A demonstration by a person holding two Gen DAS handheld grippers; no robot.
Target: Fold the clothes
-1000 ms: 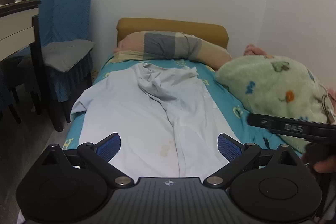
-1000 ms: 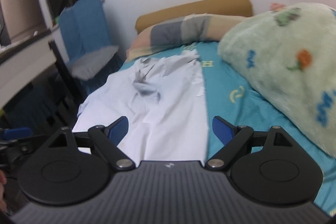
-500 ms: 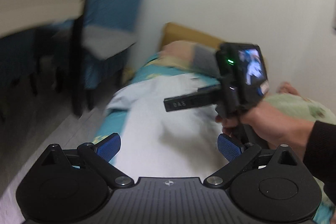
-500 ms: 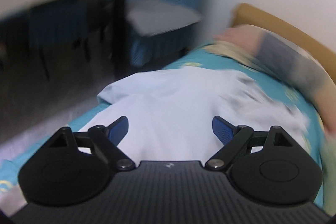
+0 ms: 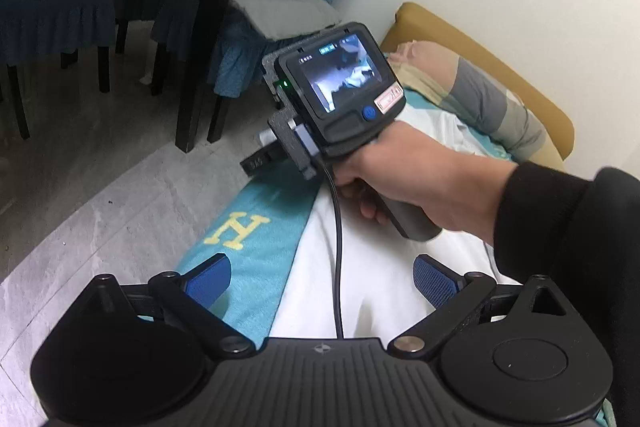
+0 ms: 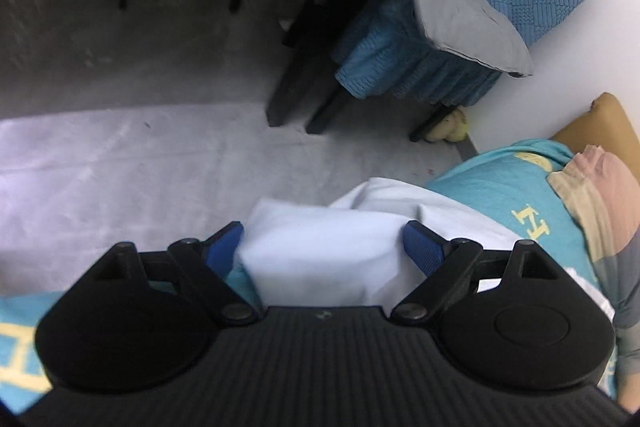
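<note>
Black-sleeved right hand (image 5: 404, 183) reaching across shirt (image 5: 384, 267)

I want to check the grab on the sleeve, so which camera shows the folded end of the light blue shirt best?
The right wrist view: the folded end of the light blue shirt lies between the open right tool's blue pads, hanging past the bed edge. The left wrist view shows only the shirt's flat body, with the hand hiding the sleeve end.

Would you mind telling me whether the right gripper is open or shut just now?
Open: the right gripper has its blue pads wide apart, straddling the pale shirt sleeve, not pinching it.
</note>
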